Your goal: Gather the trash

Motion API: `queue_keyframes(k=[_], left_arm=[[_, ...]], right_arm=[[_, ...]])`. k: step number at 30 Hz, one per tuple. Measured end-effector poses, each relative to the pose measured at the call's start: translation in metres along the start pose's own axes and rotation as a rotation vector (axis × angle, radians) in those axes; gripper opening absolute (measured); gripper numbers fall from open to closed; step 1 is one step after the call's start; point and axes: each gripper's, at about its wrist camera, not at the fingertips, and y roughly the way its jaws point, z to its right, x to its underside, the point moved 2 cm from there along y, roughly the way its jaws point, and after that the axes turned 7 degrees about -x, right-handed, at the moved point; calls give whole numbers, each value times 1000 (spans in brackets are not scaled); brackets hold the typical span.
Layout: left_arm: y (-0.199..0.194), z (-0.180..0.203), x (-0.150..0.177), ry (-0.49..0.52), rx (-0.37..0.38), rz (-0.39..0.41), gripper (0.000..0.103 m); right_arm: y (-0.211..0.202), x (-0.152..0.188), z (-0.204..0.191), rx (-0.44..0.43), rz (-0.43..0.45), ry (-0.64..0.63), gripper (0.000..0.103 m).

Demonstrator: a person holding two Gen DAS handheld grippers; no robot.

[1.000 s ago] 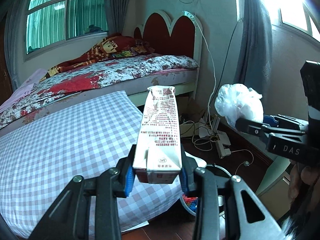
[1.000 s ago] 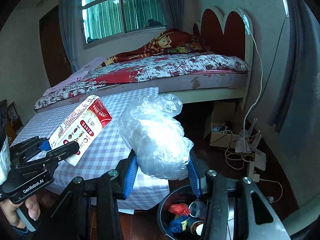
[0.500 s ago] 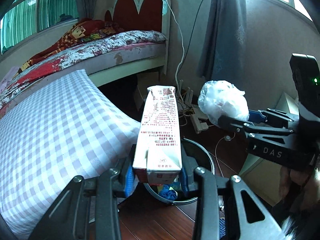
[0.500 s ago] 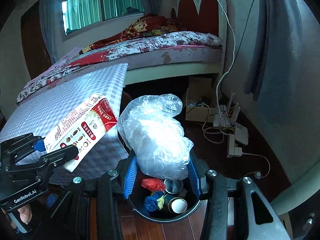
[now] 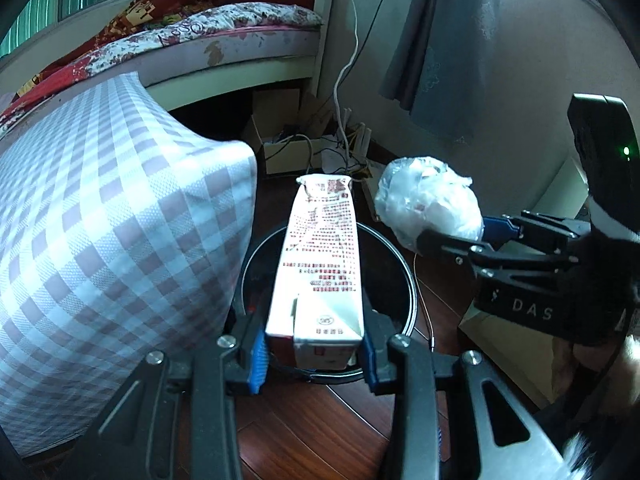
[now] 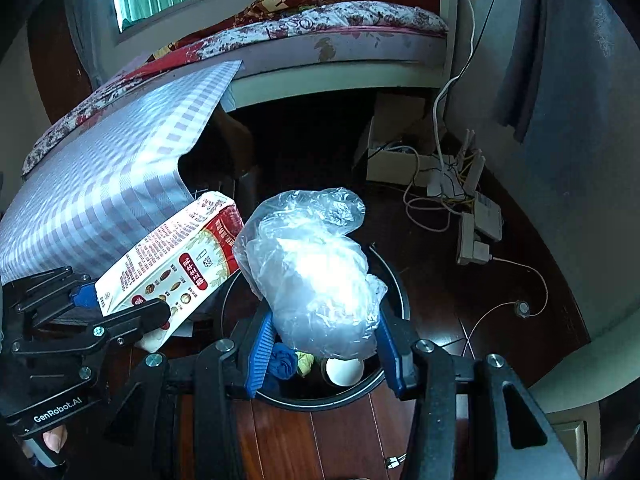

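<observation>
Black bin [image 5: 404,264] now under carton [image 5: 318,260], bag [image 6: 316,280]

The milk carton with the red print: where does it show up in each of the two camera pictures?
Left wrist view: the milk carton stands in the lower centre, clamped at its base by the left gripper.
Right wrist view: the same carton lies tilted at the left, beside the plastic bag.
Shared landmark: the round black trash bin on the floor, below both items.
</observation>
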Motion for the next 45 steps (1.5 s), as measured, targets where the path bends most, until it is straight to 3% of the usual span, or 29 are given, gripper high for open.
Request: queue_keyframes(k=[6,7,8,9,11,15,17,37,45], left_arm=[[27,-1,2,-22,43,-45,40],[34,-3,3,-40,41,-59,53],[40,-6,5,-72,43,-77,80],[44,-9,5,-97,46,-79,89],[46,-12,10,-102,-19,-72,101],[54,-18,21,-98,-95,-78,101],[56,-20,24,-105,-125,-81,101],[40,-40,25,-139,-189,-38,102],[13,-45,20,-135,-234,-17,102]], right_arm=[[28,1,5,-3,-58,-33,50],[37,3,6,-3,-83,-49,60],[46,5,7,23,-109,-70,71],[55,9,13,67,-121,-74,90],[64,15,22,63,-151,-41,92],[69,24,27,83,-178,-24,102],[70,26,24,98,-191,-33,102],[69,19,8,103,-174,-51,102],[50,13,-10,90,-143,-67,102]])
